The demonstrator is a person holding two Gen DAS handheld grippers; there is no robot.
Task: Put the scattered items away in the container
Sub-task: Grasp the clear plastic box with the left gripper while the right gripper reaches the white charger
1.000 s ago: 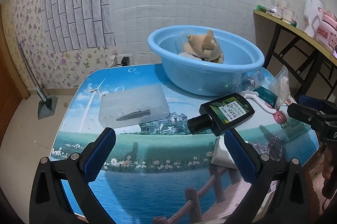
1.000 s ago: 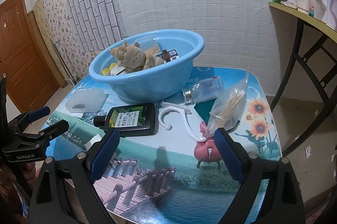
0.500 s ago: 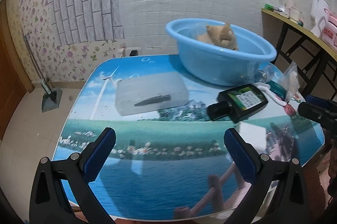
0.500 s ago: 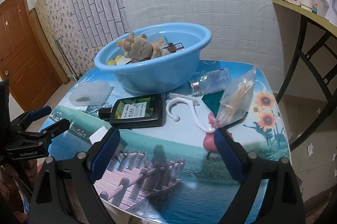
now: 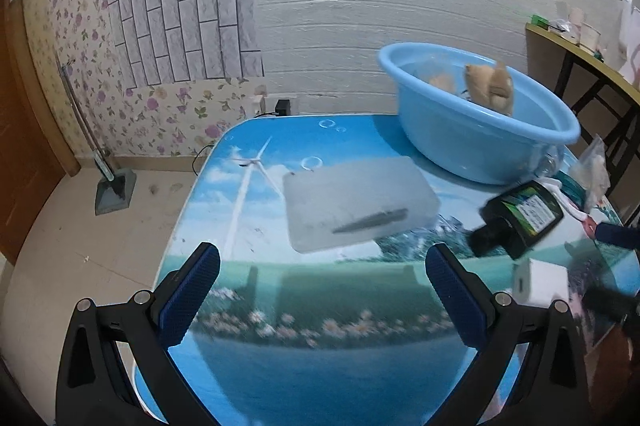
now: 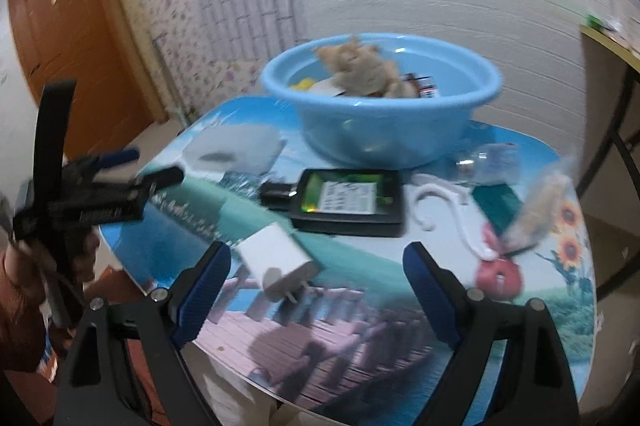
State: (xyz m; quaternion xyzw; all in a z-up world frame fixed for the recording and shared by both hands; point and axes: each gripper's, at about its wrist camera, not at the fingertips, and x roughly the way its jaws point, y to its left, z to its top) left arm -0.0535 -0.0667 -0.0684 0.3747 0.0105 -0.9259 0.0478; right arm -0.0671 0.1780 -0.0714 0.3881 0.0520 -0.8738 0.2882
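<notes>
Currently both claws approach released: the right claw (image 6: 316, 282), closing slightly, nears the white charger (image 6: 276, 258) at lower centre; the left claw (image 5: 320, 290) faces the translucent box (image 5: 356, 202). Next: grasp, then carry to the blue basin (image 6: 384, 134).

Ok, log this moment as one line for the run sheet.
left tool: open, empty | right tool: closing, nothing gripped, white charger nearest | blue basin: plush toy inside | black bottle: on table

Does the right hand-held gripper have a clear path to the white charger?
Probably yes. The white charger lies on the table just ahead of the right hand-held gripper, nothing between them, though its jaws are closing.
</notes>
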